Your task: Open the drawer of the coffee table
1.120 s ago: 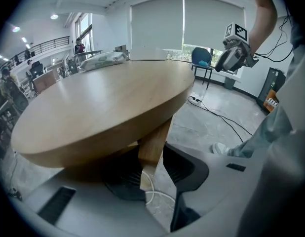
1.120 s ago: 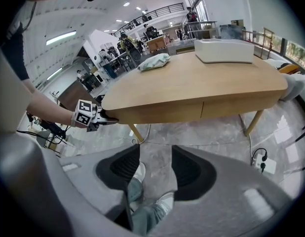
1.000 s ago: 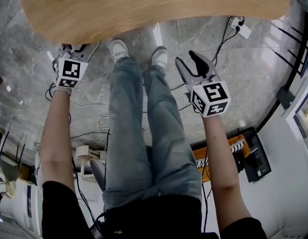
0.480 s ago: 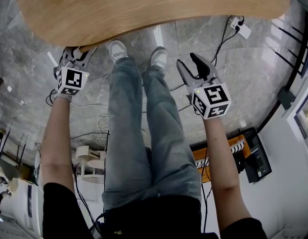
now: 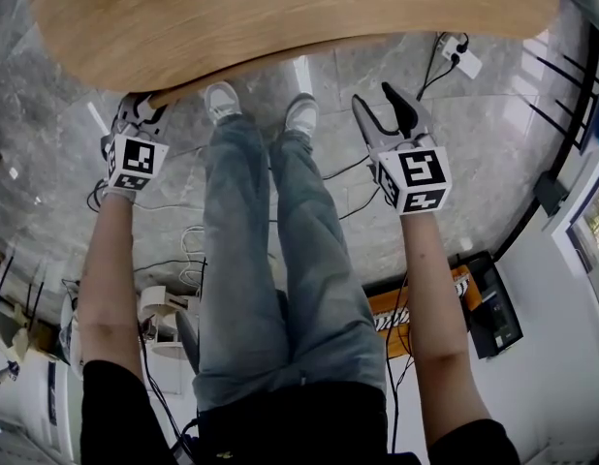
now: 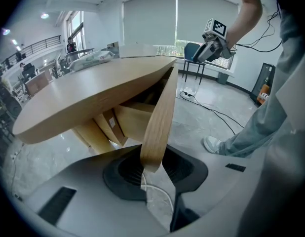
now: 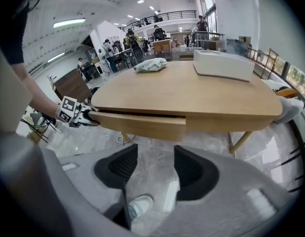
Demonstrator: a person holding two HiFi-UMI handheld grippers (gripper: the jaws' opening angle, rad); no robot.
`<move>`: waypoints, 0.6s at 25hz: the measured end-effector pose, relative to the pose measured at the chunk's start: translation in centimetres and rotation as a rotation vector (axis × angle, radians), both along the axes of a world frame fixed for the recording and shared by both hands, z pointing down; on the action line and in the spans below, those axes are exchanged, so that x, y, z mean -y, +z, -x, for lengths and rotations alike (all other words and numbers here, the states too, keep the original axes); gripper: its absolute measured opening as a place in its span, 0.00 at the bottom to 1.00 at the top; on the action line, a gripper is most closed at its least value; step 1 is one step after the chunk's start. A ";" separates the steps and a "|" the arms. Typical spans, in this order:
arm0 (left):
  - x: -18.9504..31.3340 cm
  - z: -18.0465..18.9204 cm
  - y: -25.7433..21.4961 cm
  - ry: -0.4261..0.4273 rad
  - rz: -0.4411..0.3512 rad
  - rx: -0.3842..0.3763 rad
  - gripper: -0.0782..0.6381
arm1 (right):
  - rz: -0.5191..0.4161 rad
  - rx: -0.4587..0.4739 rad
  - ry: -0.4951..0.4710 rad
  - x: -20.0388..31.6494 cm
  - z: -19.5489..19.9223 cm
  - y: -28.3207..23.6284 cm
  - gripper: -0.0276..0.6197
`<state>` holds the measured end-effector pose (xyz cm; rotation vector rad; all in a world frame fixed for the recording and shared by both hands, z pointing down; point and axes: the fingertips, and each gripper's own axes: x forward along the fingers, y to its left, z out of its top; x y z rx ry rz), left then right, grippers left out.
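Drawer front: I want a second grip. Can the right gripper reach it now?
Probably yes: the right gripper, jaws just opening wider and empty, faces the drawer front with only floor between. The left gripper clamps just its far end.

I'm watching the wooden coffee table (image 7: 192, 100) standing on the grey marble floor (image 7: 271, 149); a flat white box (image 7: 224, 64) is lying near its far right edge, a crumpled pale bag (image 7: 151, 64) along the far edge.
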<state>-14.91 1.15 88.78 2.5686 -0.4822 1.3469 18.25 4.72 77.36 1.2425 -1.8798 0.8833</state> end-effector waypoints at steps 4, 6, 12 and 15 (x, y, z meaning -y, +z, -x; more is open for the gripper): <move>0.6 -0.8 -0.7 0.020 -0.014 -0.007 0.27 | -0.018 -0.085 -0.062 2.8 -1.8 2.0 0.45; 0.6 -0.8 -0.7 0.012 -0.013 -0.010 0.27 | -0.028 -0.123 -0.100 4.0 -2.4 3.0 0.45; 0.7 -1.1 -0.9 0.001 -0.009 -0.009 0.27 | -0.039 -0.141 -0.201 6.2 -2.5 5.1 0.45; 0.5 -0.7 -0.4 -0.019 0.011 0.000 0.27 | -0.058 -0.127 -0.239 6.9 -2.2 5.7 0.45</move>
